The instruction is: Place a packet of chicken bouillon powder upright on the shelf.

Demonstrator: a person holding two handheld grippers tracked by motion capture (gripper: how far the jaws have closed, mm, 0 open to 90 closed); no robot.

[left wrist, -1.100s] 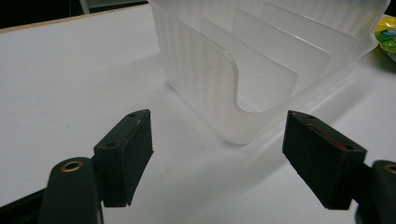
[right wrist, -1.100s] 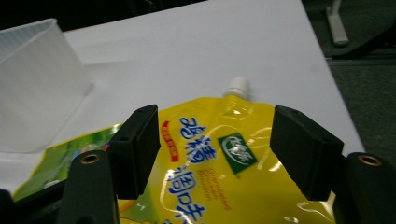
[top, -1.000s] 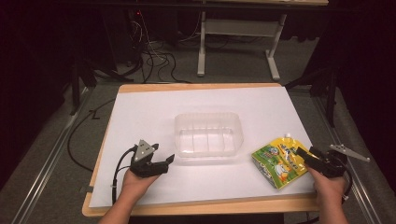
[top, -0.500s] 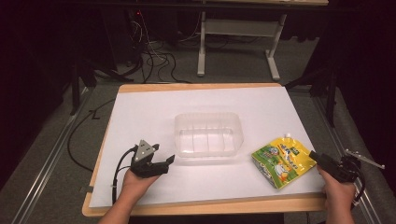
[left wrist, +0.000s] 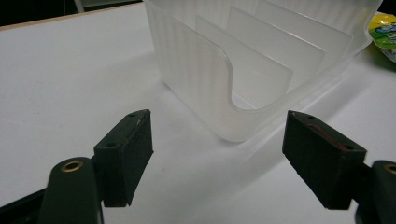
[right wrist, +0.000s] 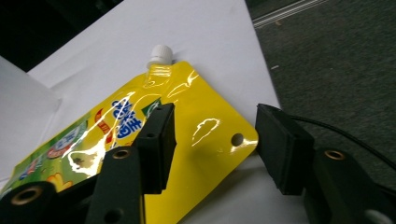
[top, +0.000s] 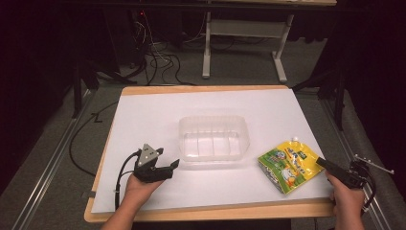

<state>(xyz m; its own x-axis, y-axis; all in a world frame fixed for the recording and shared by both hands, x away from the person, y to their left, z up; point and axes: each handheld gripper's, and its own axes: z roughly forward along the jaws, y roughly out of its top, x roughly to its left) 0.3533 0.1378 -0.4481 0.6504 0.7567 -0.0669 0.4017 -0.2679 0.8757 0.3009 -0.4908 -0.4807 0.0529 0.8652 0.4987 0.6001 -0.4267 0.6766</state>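
The clear bin (top: 214, 138) stands mid-table, blocking the way between both grippers; the white sheet (top: 148, 115) around it lies bare.

Dim room, grey carpet floor (top: 230, 76), white-legged desk frame (top: 244, 36) behind, tangled black cables (top: 153, 60), wood-edged table (top: 210, 89)

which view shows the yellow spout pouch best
The right gripper view: the yellow spout pouch lies close up, with its white cap, print and corner hole plain, between the right gripper fingers, which have just been closing. The high view shows it whole but small; the left gripper view catches just an edge beyond the clear container.
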